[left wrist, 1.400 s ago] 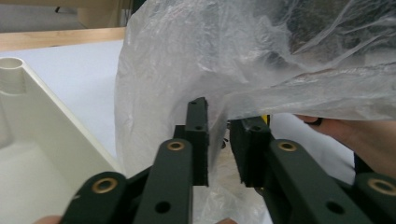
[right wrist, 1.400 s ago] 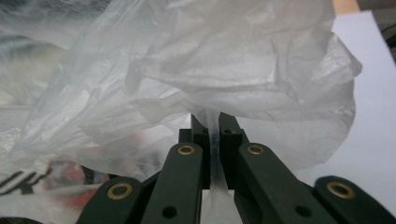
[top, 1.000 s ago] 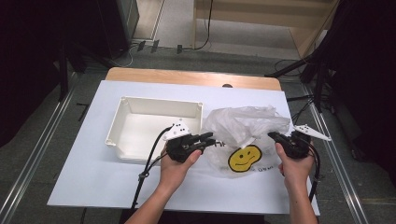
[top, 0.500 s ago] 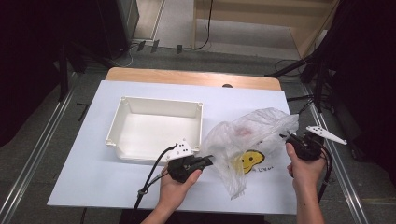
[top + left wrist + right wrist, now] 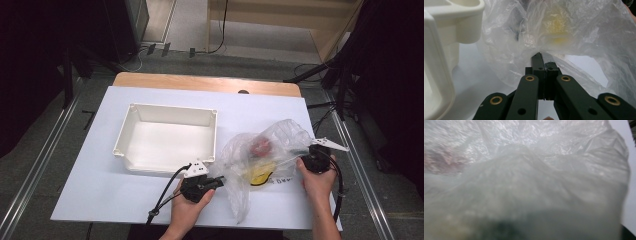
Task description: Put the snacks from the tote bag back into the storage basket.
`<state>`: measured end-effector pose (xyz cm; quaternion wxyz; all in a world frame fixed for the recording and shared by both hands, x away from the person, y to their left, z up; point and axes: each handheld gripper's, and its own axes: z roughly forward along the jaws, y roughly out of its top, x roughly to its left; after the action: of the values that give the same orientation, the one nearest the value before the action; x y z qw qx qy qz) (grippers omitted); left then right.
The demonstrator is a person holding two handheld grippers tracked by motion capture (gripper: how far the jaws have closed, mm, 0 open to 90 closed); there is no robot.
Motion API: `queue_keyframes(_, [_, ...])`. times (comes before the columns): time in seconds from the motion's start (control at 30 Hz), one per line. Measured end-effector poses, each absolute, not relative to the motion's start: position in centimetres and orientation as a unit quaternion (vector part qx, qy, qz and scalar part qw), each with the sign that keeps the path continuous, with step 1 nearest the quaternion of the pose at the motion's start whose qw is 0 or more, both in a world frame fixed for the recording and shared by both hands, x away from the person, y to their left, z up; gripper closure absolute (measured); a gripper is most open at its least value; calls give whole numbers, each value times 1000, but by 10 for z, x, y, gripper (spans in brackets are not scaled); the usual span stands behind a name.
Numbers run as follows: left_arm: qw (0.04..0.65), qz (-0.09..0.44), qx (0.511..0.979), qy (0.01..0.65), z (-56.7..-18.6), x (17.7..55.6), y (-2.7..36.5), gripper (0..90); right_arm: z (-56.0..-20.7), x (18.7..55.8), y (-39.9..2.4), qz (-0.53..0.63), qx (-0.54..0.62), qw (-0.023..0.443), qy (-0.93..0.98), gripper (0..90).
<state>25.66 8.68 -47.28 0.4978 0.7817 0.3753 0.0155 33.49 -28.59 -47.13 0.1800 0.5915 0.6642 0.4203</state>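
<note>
In the high view, one white tray (image 5: 167,140) sits left of centre with bare table (image 5: 100,200) below it. The left gripper (image 5: 220,182) pinches one clear plastic bag (image 5: 270,150) at lower centre; its own view shows jaws pressed together on film. The right gripper (image 5: 306,161) clamps the bag's right edge.

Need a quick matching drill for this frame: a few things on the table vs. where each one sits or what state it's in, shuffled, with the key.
Things:
1. white tray
2. clear plastic bag
3. left gripper
4. red item

Places or states:
A. inside the bag, seen through the film
B. jaws shut on the bag's near left edge
C. standing empty at the left of the bag
D. stretched between the two grippers on the white table top

Pairs: 1-C, 2-D, 3-B, 4-A
</note>
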Motion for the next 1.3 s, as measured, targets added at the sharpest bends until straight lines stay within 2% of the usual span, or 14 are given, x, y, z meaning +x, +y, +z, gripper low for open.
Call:
queue_keyframes(0.07, [495, 21, 785, 372, -473, 256, 87, 900, -475, 334, -287, 424, 588, 180, 665, 891])
queue_keyframes(0.1, [496, 22, 785, 371, -473, 255, 87, 900, -476, 333, -288, 428, 584, 186, 664, 825])
queue_keyframes(0.13, [498, 24, 785, 369, -473, 254, 87, 900, -474, 330, -289, 433, 583, 197, 659, 716])
queue_keyframes(0.23, [504, 32, 784, 360, -473, 252, 87, 900, -469, 320, -296, 454, 579, 201, 647, 561])
queue_keyframes(0.43, [522, 32, 774, 358, -473, 250, 90, 838, -451, 288, -315, 500, 557, 210, 629, 363])
queue_keyframes(0.57, [523, 33, 772, 361, -473, 251, 89, 816, -436, 268, -322, 524, 541, 224, 619, 285])
queue_keyframes(0.7, [523, 35, 771, 362, -473, 251, 89, 794, -420, 256, -323, 539, 537, 245, 601, 259])
queue_keyframes(0.9, [523, 37, 771, 361, -473, 251, 88, 794, -396, 256, -309, 539, 514, 269, 611, 215])
queue_keyframes(1.03, [524, 34, 771, 361, -473, 250, 89, 795, -398, 267, -302, 515, 519, 263, 629, 166])
queue_keyframes(1.07, [524, 34, 771, 361, -474, 250, 89, 796, -403, 273, -300, 501, 526, 257, 637, 170])
queue_keyframes(1.13, [524, 34, 771, 360, -473, 250, 89, 798, -410, 279, -298, 493, 531, 246, 643, 243])
queue_keyframes(1.3, [524, 34, 771, 360, -473, 250, 90, 801, -428, 287, -288, 486, 513, 215, 674, 632])
